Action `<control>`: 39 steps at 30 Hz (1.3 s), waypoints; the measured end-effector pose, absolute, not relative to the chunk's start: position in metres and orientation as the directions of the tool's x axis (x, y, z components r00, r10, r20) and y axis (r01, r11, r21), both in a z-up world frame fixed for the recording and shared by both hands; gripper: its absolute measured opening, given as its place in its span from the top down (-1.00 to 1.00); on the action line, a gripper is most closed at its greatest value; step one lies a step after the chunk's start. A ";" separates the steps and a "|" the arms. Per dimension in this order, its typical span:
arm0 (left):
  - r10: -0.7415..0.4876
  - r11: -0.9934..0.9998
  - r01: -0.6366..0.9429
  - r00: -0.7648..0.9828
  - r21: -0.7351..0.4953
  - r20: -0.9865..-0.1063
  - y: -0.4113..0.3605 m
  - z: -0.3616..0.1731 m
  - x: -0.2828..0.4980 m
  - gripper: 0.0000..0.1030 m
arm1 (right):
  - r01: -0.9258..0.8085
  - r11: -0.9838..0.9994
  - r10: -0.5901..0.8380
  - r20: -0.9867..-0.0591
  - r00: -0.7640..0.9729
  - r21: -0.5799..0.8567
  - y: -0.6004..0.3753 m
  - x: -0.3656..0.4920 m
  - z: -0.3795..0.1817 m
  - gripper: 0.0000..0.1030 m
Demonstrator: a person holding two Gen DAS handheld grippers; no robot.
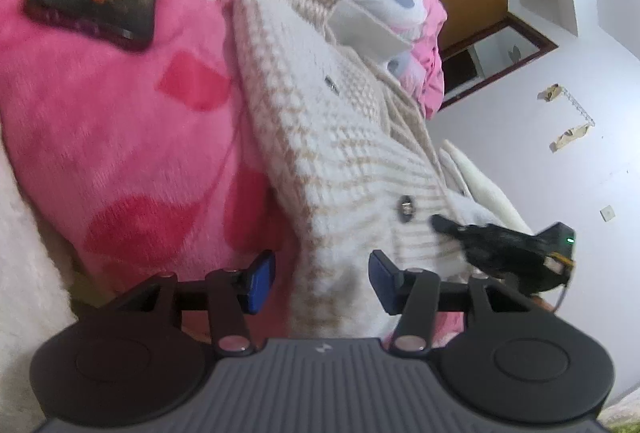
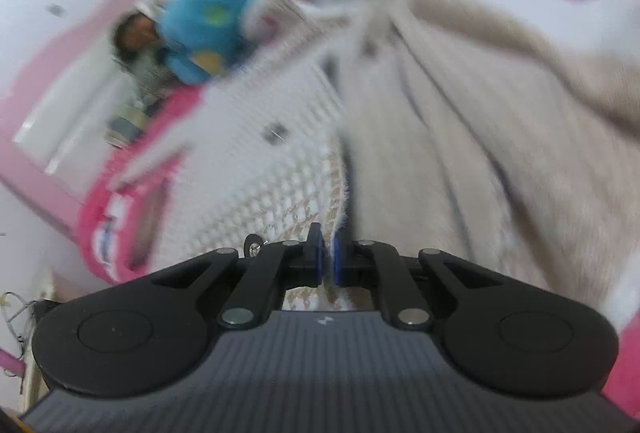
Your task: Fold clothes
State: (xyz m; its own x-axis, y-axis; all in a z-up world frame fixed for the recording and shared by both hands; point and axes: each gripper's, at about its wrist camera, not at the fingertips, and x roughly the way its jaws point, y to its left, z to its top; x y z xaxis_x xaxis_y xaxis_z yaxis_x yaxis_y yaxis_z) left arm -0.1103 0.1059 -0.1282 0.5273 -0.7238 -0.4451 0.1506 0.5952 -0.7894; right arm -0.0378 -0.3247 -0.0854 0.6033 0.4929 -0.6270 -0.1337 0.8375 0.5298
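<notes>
Fingers of the right gripper [image 2: 327,260] pinch the knit cardigan's [image 1: 344,153] edge; the left gripper's [image 1: 322,281] gape around its hem. Spread over the pink blanket [image 1: 120,137], folding looks barely begun.

A white wall [image 1: 520,161] is seen, with a wood-framed opening [image 1: 496,45]; a pink fleece blanket [image 1: 112,137] is spread below it.

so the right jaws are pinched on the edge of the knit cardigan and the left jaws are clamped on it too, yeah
Not quite. The right gripper is pinched on the cardigan edge, but the left gripper is not clamped: the left wrist view shows its jaws wide apart, with the cardigan's hem lying between them, ungripped.
</notes>
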 end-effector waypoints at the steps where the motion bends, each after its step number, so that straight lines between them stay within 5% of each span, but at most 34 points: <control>1: -0.724 0.598 0.150 0.521 -0.787 -0.451 0.103 -0.129 -0.110 0.00 | -0.124 0.848 0.480 -0.645 0.594 0.516 -0.323 -0.037 -0.092 0.93; 6: -0.716 0.611 0.135 0.515 -0.780 -0.471 0.095 -0.131 -0.109 0.40 | -0.161 0.874 0.451 -0.641 0.621 0.459 -0.314 -0.043 -0.082 0.92; 11: -0.742 0.559 0.114 0.509 -0.821 -0.435 0.099 -0.136 -0.108 0.35 | -0.153 0.940 0.335 -0.738 0.586 0.305 -0.308 -0.043 -0.092 0.87; 15: -0.758 0.539 0.135 0.509 -0.832 -0.408 0.099 -0.135 -0.109 0.34 | -0.183 0.976 0.216 -0.690 0.691 0.122 -0.292 -0.068 -0.059 0.69; 18: -0.775 0.503 0.144 0.511 -0.852 -0.372 0.100 -0.131 -0.108 0.58 | -0.332 0.943 0.279 -0.598 0.751 0.023 -0.266 -0.094 -0.039 0.32; 20: -0.795 0.456 0.133 0.506 -0.880 -0.335 0.102 -0.129 -0.106 0.62 | -0.484 0.874 0.376 -0.572 0.729 -0.042 -0.237 -0.112 -0.038 -0.14; 25: -0.840 0.324 0.109 0.490 -0.940 -0.233 0.106 -0.122 -0.099 0.62 | -0.723 0.643 0.479 -0.605 0.637 -0.252 -0.162 -0.146 -0.067 -0.55; 27: -0.851 0.293 0.114 0.484 -0.949 -0.204 0.105 -0.118 -0.095 0.61 | -0.781 0.528 0.495 -0.627 0.601 -0.332 -0.132 -0.158 -0.081 -0.57; 28: -0.854 0.286 0.120 0.481 -0.951 -0.196 0.103 -0.117 -0.093 0.61 | -0.774 0.496 0.479 -0.619 0.622 -0.393 -0.122 -0.161 -0.089 -0.57; 30: -0.859 0.275 0.131 0.478 -0.952 -0.182 0.099 -0.112 -0.089 0.56 | -0.720 0.505 0.426 -0.588 0.688 -0.476 -0.108 -0.154 -0.098 -0.24; 32: -0.855 0.278 0.154 0.489 -0.948 -0.171 0.099 -0.105 -0.088 0.33 | -0.679 0.584 0.405 -0.566 0.718 -0.445 -0.112 -0.139 -0.092 0.80; 35: -0.833 0.254 0.210 0.543 -0.944 -0.104 0.108 -0.094 -0.093 0.07 | -0.577 0.791 0.414 -0.514 0.751 -0.204 -0.152 -0.101 -0.061 0.90; 39: -0.807 0.256 0.226 0.585 -0.940 -0.079 0.124 -0.092 -0.099 0.00 | -0.418 0.858 0.512 -0.434 0.742 0.298 -0.230 -0.047 -0.031 0.92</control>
State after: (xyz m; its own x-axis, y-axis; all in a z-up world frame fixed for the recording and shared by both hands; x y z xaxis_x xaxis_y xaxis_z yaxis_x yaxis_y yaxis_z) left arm -0.0991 0.1243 -0.0915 0.5854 -0.8069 -0.0792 0.2259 0.2562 -0.9399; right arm -0.0467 -0.2302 -0.0306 0.7416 0.5116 -0.4339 -0.4177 0.8583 0.2981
